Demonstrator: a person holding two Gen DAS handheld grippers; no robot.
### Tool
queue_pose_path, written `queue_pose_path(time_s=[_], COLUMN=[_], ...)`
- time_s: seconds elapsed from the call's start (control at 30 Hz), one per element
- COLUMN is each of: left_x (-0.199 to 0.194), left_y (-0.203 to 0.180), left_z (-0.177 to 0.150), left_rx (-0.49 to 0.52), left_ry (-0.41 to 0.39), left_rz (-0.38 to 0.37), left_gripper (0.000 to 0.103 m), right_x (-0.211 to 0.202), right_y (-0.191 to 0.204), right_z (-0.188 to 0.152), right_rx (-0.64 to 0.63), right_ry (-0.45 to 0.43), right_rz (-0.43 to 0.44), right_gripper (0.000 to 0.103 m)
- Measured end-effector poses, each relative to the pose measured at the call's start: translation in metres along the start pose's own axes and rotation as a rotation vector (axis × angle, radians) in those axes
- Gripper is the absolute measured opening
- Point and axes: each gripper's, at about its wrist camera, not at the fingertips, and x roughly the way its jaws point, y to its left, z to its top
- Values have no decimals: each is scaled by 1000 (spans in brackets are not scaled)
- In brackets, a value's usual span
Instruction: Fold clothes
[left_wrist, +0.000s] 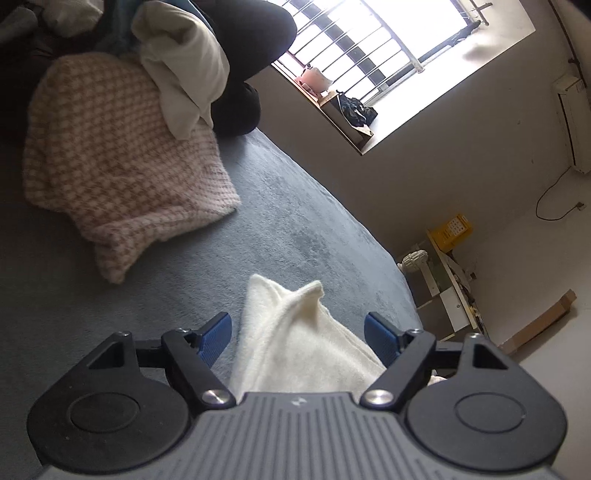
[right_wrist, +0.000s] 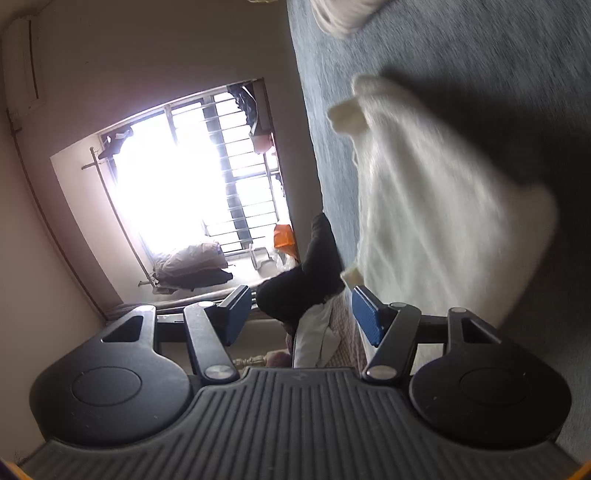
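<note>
We see the left gripper (left_wrist: 299, 334) with blue ribbed pads spread wide, gripping nothing; a fluffy cream-white knit garment (left_wrist: 295, 339) lies on the grey-blue fleece bed cover (left_wrist: 288, 206) and runs up between the pads, touching neither as far as we can tell. Farther off, a pink-and-white houndstooth knit (left_wrist: 118, 162) lies folded on the cover, a plain white cloth (left_wrist: 184, 70) partly on top, dark clothing (left_wrist: 243, 55) behind. The right gripper (right_wrist: 301, 319) is also wide apart and empty; the same cream garment (right_wrist: 443, 206), motion-blurred, lies beyond its right pad. A barred bright window (right_wrist: 184, 177) fills the wall.
</note>
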Motion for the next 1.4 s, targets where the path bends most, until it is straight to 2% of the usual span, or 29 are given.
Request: queue_pose_path(time_s=[0.1,0.17,0.3,0.43,0.63,0.83,0.9,1.03,1.1,1.13,1.2,1.4], left_x=[-17,-22,-17,3,57,85,95,94,93,93,92,83], left_y=[12,22,30,24,38,37,39,31,27,25,22,13], left_z=[-33,-57,-105,-138,-155,-145,-139,-137,-135,-135,-133,-130], left_rx=[-9,-35,-68,-38,-134,-97,-98,-84,-77,-73,-66,-64], left_ry=[42,59,88,87,71,11,4,-15,-25,-30,-39,-59], left_rz=[24,12,-68,-80,-43,-69,-68,-58,-53,-51,-46,-44], left_gripper=[83,83,83,82,74,67,59,47,32,28,20,17], right_x=[3,4,-1,-1,20,39,43,59,68,71,75,76], right_y=[-13,-19,-30,-33,-38,-39,-44,-54,-55,-55,-52,-25], right_z=[-30,-46,-69,-78,-71,-52,-41,-23,-17,-15,-13,-19], right_rx=[26,31,49,31,-157,-184,-155,-105,-116,-119,-130,-218], right_ry=[47,66,51,2,-81,-137,-172,-225,-226,-225,-222,-187], right_rz=[-37,-84,-150,-250,-453,-398,-355,-304,-294,-285,-289,-364], right_gripper=[60,60,60,60,58,56,53,39,33,32,29,16])
